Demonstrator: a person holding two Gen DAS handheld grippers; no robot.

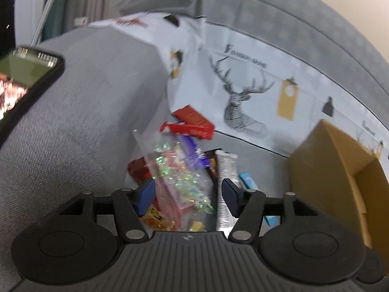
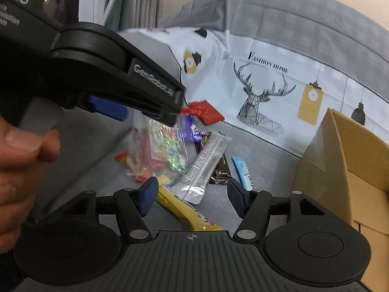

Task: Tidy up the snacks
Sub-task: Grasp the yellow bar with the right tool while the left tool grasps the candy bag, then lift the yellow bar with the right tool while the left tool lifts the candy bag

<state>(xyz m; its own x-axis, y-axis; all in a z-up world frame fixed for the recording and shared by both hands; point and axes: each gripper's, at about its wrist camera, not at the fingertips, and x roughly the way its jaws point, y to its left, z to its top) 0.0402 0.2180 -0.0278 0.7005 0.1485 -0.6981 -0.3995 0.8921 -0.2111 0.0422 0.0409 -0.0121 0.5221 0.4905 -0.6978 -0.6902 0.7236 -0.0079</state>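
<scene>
Two sets of tongs stand spread, nothing pinched in either. Between the left tongs (image 1: 188,196) shows a clear crinkly bag (image 1: 180,170) of glittery sweets, lying on the grey sofa seat (image 1: 80,126) and untouched by the pads; just at its 3 o'clock lies a silver sachet (image 1: 226,182), and at 12 o'clock a red wrapper (image 1: 192,127). The right tongs (image 2: 192,196) hover over a yellow bar (image 2: 187,210) and the lower end of the same silver sachet (image 2: 204,165) — a small blue packet (image 2: 243,170) sits near their right pad. A hand (image 2: 19,170) grips the left tool at 9 o'clock in the right wrist view. Farther out, at 3 o'clock, stands an open cardboard box (image 2: 340,160), apart from the snack heap — behind it all leans a deer-print cushion (image 2: 262,97).
</scene>
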